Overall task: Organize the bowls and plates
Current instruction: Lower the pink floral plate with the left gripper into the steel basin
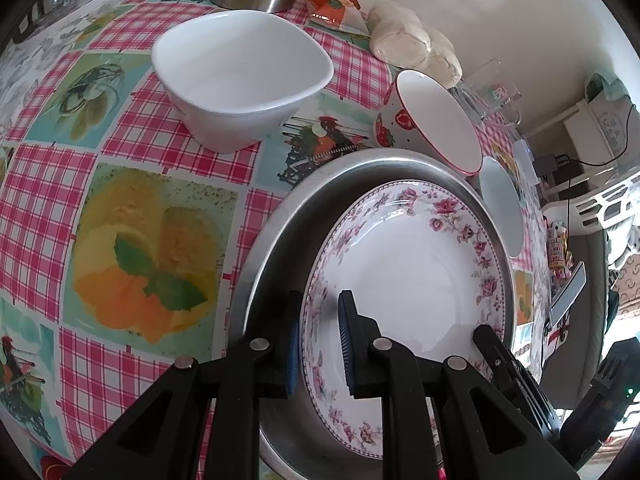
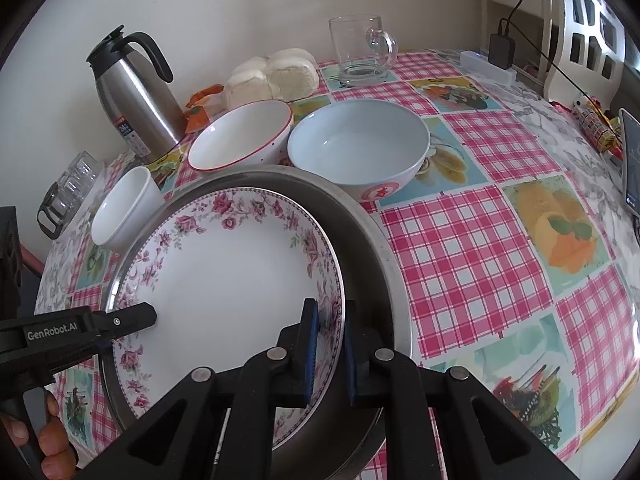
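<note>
A white plate with a pink floral border (image 1: 400,264) (image 2: 232,276) lies inside a round metal tray (image 1: 280,232) (image 2: 372,248). My left gripper (image 1: 320,300) is shut on the plate's left rim, one blue pad on each side. At the opposite rim my right gripper (image 2: 331,306) is shut the same way. Each gripper shows in the other's view: the right gripper (image 1: 486,334) and the left gripper (image 2: 148,314). Behind the tray stand a white squarish bowl (image 1: 240,80) (image 2: 124,208), a red-rimmed bowl (image 1: 432,120) (image 2: 240,136) and a larger pale bowl (image 1: 500,208) (image 2: 356,140).
A steel thermos jug (image 2: 132,92), a bag of bread rolls (image 2: 272,76) and a glass mug (image 2: 360,48) line the wall side of the checked tablecloth. Small glasses (image 2: 72,188) sit at the far left. A phone (image 2: 630,160) lies at the right edge.
</note>
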`<state>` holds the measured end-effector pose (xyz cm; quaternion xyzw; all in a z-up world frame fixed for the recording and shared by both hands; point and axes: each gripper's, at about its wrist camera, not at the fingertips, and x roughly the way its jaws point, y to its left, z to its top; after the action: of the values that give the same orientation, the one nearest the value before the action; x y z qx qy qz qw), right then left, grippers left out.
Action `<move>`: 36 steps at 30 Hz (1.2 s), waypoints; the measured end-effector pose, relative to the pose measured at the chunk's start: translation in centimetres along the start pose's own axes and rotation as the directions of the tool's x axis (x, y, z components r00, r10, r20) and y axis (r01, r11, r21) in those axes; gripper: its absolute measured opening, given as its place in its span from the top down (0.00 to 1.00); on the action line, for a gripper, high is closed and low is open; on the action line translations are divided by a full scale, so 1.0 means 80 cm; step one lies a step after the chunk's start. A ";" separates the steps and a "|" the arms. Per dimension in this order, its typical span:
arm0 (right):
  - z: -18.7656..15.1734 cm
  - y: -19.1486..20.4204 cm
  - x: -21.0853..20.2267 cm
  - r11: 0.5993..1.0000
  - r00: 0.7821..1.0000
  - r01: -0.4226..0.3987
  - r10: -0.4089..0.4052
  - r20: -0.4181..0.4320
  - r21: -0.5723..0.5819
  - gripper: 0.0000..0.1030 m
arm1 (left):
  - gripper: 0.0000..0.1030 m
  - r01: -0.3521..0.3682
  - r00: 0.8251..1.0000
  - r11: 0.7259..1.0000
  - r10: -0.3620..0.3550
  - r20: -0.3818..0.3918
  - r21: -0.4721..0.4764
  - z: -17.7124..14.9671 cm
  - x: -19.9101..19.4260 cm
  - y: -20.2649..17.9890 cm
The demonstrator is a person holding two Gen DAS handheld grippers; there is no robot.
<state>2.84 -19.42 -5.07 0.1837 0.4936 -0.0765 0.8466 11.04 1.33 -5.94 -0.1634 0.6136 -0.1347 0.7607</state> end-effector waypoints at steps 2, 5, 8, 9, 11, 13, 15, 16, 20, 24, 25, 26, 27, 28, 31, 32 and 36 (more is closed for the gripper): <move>0.000 0.000 0.000 1.000 1.000 0.000 0.000 0.000 -0.001 0.86 | 0.84 -0.002 1.000 1.000 0.002 0.003 -0.002 -0.001 -0.002 0.002; -0.001 0.002 0.000 1.000 1.000 -0.002 0.001 -0.001 -0.010 0.86 | 0.84 -0.013 1.000 1.000 0.013 0.015 -0.006 0.001 -0.005 0.004; -0.001 0.005 0.000 1.000 1.000 0.002 -0.002 -0.001 -0.021 0.86 | 0.84 -0.011 1.000 1.000 0.011 0.018 -0.013 0.002 -0.007 0.006; 0.000 0.005 0.000 1.000 1.000 0.003 -0.003 -0.002 -0.022 0.86 | 0.84 -0.012 1.000 1.000 0.012 0.017 -0.010 0.002 -0.007 0.006; 0.000 0.004 0.000 1.000 1.000 0.000 -0.001 -0.003 -0.020 0.86 | 0.84 -0.017 1.000 1.000 0.017 0.015 -0.004 0.001 -0.008 0.005; -0.001 0.005 0.000 1.000 1.000 0.000 0.000 -0.005 -0.022 0.86 | 0.84 -0.026 1.000 1.000 0.026 0.011 0.003 0.001 -0.007 0.002; -0.001 0.005 -0.001 1.000 1.000 0.005 -0.005 -0.007 -0.028 0.86 | 0.84 -0.036 0.999 0.999 0.036 0.000 0.009 0.000 -0.007 0.000; -0.001 0.005 -0.002 0.999 1.000 0.011 -0.011 -0.007 -0.033 0.86 | 0.84 -0.040 0.999 0.999 0.040 -0.007 0.014 0.000 -0.005 -0.002; -0.001 0.005 -0.004 0.999 1.000 0.024 -0.024 -0.011 -0.044 0.86 | 0.84 -0.056 0.998 0.998 0.056 -0.018 0.029 -0.002 -0.004 -0.006; -0.001 0.005 -0.005 0.998 0.999 0.028 -0.028 -0.014 -0.052 0.86 | 0.84 -0.060 0.998 0.998 0.061 -0.021 0.023 -0.002 -0.003 -0.009; -0.001 0.005 -0.006 0.998 0.999 0.028 -0.029 -0.014 -0.052 0.86 | 0.84 -0.061 0.998 0.998 0.061 -0.021 0.022 -0.003 -0.003 -0.009; 0.000 0.005 -0.006 0.998 0.999 0.028 -0.029 -0.014 -0.053 0.86 | 0.84 -0.062 0.998 0.998 0.063 -0.020 0.020 -0.002 -0.002 -0.010; 0.000 0.006 -0.006 0.998 0.999 0.029 -0.030 -0.013 -0.052 0.86 | 0.84 -0.065 0.998 0.998 0.066 -0.020 0.021 -0.002 -0.003 -0.011; 0.000 0.006 -0.006 0.998 0.999 0.032 -0.032 -0.011 -0.053 0.86 | 0.83 -0.067 0.998 0.997 0.067 -0.019 0.023 -0.002 -0.004 -0.010; 0.001 0.008 -0.011 0.997 0.999 0.042 -0.042 0.008 -0.059 0.86 | 0.81 -0.085 0.996 0.996 0.085 0.002 0.040 -0.002 -0.010 -0.014; 0.002 0.008 -0.013 0.997 0.999 0.046 -0.045 0.020 -0.062 0.86 | 0.81 -0.092 0.996 0.995 0.091 0.013 0.046 -0.001 -0.013 -0.016; 0.004 0.009 -0.021 0.996 0.997 0.054 -0.050 0.052 -0.073 0.86 | 0.77 -0.109 0.993 0.992 0.105 0.055 0.069 0.001 -0.025 -0.026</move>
<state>2.47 -18.97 -3.31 0.1371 0.4794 -0.0845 0.8627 10.67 0.27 -3.32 -0.1064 0.5966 -0.1114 0.7876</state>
